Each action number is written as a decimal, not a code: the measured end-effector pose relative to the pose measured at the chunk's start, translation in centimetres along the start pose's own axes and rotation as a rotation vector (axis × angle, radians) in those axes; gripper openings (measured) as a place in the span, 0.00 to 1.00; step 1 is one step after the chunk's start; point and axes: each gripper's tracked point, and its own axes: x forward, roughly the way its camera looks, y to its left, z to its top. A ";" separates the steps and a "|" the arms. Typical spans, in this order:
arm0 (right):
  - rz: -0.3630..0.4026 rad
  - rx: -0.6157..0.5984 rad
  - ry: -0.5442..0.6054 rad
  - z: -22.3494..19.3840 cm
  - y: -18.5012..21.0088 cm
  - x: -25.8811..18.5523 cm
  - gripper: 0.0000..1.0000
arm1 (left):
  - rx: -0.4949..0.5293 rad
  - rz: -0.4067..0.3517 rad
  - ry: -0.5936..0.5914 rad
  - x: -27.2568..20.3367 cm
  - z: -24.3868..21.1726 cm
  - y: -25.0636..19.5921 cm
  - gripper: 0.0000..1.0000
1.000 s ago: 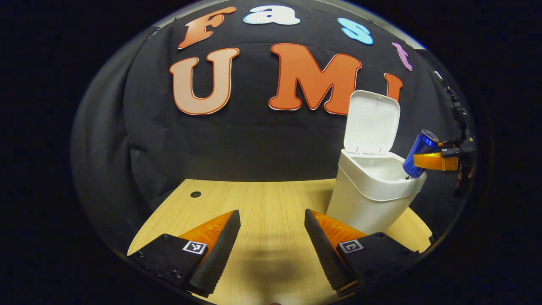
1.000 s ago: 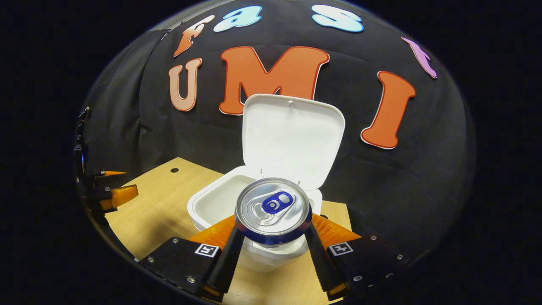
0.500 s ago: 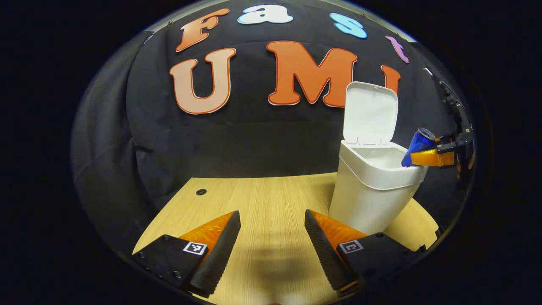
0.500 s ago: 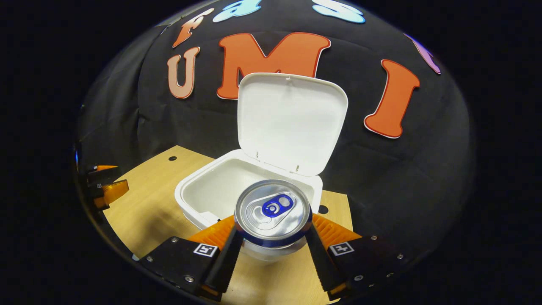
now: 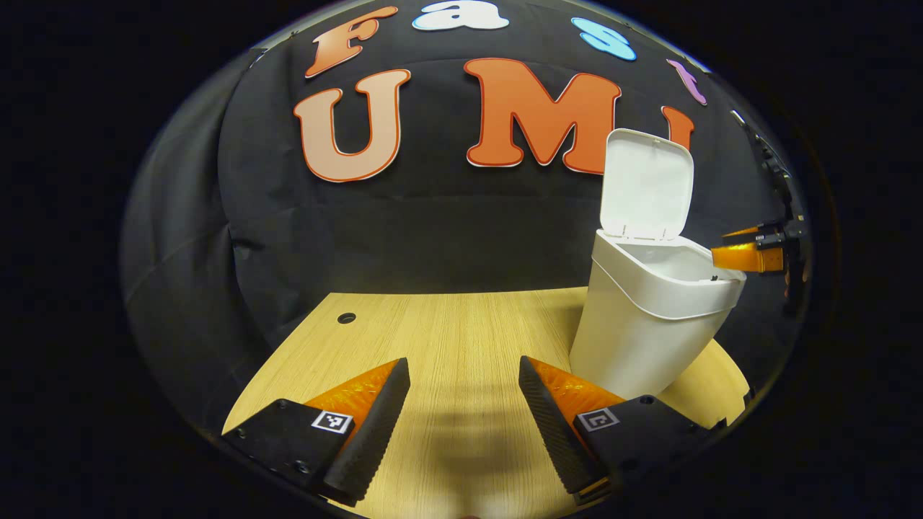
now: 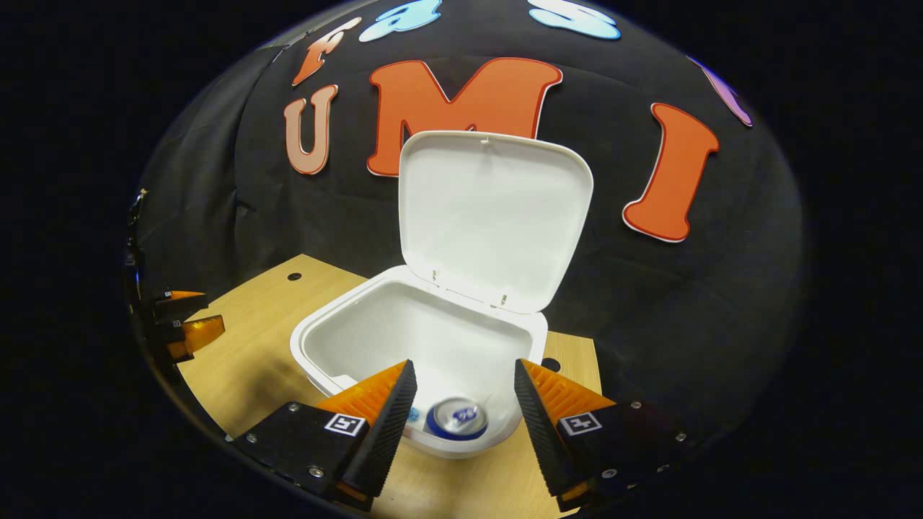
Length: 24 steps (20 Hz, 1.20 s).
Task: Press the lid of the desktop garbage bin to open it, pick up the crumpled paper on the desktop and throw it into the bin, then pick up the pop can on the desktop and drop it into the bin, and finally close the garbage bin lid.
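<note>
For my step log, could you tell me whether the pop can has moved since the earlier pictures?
Yes: the pop can has dropped from the right gripper down inside the bin.

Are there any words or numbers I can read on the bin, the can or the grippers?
Bin: plain white, no text.
Can inside the bin: a blue mark on its top, too small to read.
Right hand-held gripper: two square black-and-white code tags, patterns and not words.
Left hand-held gripper: two similar tags, no words.
</note>
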 end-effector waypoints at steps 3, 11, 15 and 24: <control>-0.014 -0.019 -0.067 3.7 -0.8 0.1 0.84 | 0.003 -0.006 -0.002 0.3 0.1 -0.1 0.97; -0.031 -0.048 -0.288 16.2 -1.4 0.0 0.84 | -0.023 0.040 -0.009 0.1 -0.2 1.9 0.94; -0.054 -0.066 -0.352 20.6 -1.7 0.8 0.84 | -0.045 0.080 -0.008 -0.3 -0.7 3.5 0.97; -0.100 0.035 -0.246 20.6 -3.6 4.2 0.84 | -0.086 0.141 -0.006 -1.1 -1.3 6.1 0.97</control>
